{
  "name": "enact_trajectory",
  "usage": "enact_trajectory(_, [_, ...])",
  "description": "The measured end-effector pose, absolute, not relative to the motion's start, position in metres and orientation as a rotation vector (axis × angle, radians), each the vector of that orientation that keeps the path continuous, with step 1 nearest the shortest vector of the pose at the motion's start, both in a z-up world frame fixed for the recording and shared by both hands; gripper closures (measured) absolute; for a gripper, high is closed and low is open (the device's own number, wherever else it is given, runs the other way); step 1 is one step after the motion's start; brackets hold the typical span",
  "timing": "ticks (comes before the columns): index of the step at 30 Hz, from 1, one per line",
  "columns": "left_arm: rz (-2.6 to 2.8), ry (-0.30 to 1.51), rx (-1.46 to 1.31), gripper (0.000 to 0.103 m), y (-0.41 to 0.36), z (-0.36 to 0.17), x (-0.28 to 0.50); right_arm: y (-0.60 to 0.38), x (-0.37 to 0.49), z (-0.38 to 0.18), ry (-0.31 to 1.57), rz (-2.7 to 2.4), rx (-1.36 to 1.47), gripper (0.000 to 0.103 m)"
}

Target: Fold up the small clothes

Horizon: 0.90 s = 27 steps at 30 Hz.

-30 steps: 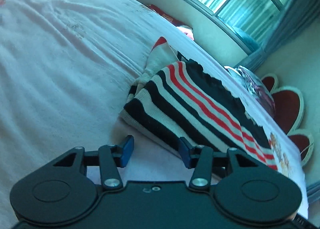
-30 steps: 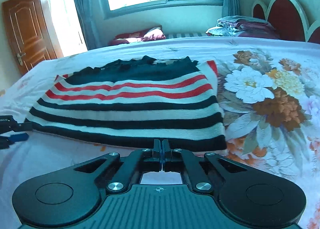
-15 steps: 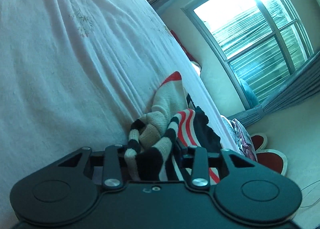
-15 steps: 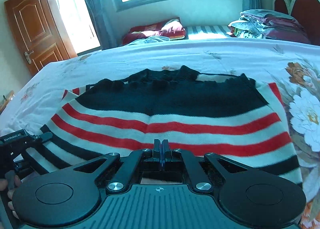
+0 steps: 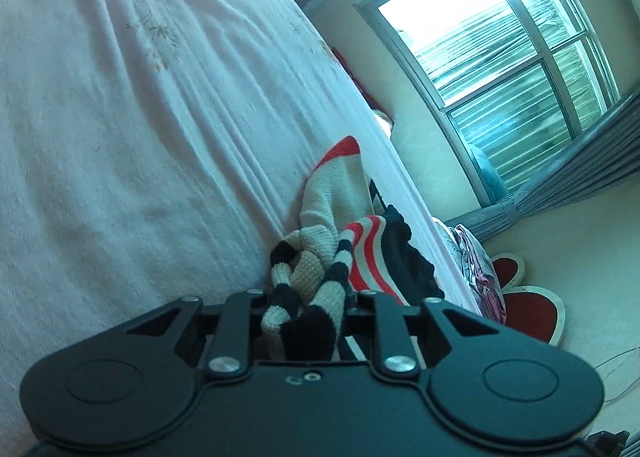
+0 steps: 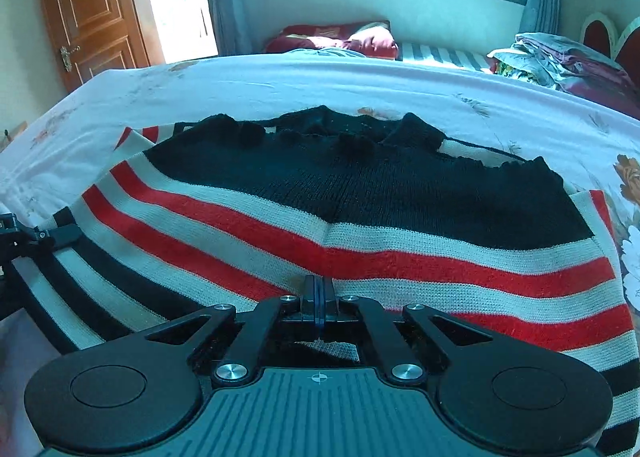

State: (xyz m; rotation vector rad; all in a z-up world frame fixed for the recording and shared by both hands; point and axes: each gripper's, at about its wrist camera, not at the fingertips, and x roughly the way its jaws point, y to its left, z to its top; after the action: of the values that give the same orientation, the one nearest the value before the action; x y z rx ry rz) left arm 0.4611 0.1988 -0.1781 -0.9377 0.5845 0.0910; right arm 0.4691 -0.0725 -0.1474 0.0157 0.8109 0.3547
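Sweater on bed | bunched inside left hand-held gripper

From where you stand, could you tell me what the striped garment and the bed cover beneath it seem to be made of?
The striped garment looks like a soft knit, probably wool or acrylic yarn: ribbed stitch rows show, and it bunches thickly in the left gripper. The bed cover looks like a thin woven cotton-type sheet with a matte, slightly fuzzy face, creased in long folds; the exact fibre cannot be told.
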Motion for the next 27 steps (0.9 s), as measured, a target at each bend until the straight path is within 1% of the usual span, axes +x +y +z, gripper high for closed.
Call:
enact_trajectory(5, [0.063,0.557,-0.885,0.083,0.192,-0.158,0.461,-0.077,0.468,-0.147,0.796,0.379,0.026,0.103])
enact_trajectory(8, [0.026,0.536,-0.851,0.085,0.178,-0.131,0.460,-0.083,0.465,-0.147,0.784,0.404,0.048,0.103])
enact_trajectory(12, [-0.057,0.509,-0.744,0.085,0.134,-0.083,0.465,-0.093,0.465,-0.147,0.776,0.453,0.077,0.103])
enact_trajectory(14, [-0.104,0.521,-0.677,0.085,0.102,-0.062,0.470,-0.116,0.467,-0.138,0.788,0.458,0.188,0.103])
enact_trajectory(17, [-0.178,0.548,-0.562,0.085,0.039,-0.038,0.476,-0.176,0.454,-0.116,0.714,0.411,0.372,0.103])
enact_trajectory(21, [-0.284,0.622,-0.397,0.085,-0.063,-0.034,0.484,-0.268,0.430,-0.088,0.635,0.325,0.502,0.103])
enact_trajectory(23, [-0.339,0.724,-0.316,0.082,-0.120,-0.057,0.487,-0.310,0.422,-0.081,0.624,0.293,0.569,0.103])
enact_trajectory(24, [-0.377,0.797,-0.263,0.073,-0.148,-0.074,0.489,-0.329,0.419,-0.081,0.631,0.269,0.600,0.102])
enact_trajectory(25, [-0.419,0.895,-0.200,0.065,-0.175,-0.091,0.492,-0.345,0.417,-0.084,0.638,0.252,0.638,0.096])
enact_trajectory(26, [-0.444,0.960,-0.182,0.065,-0.190,-0.102,0.487,-0.361,0.415,-0.087,0.647,0.230,0.677,0.058])
enact_trajectory(27, [-0.473,0.941,-0.209,0.066,-0.191,-0.105,0.476,-0.376,0.411,-0.087,0.650,0.201,0.705,0.025])
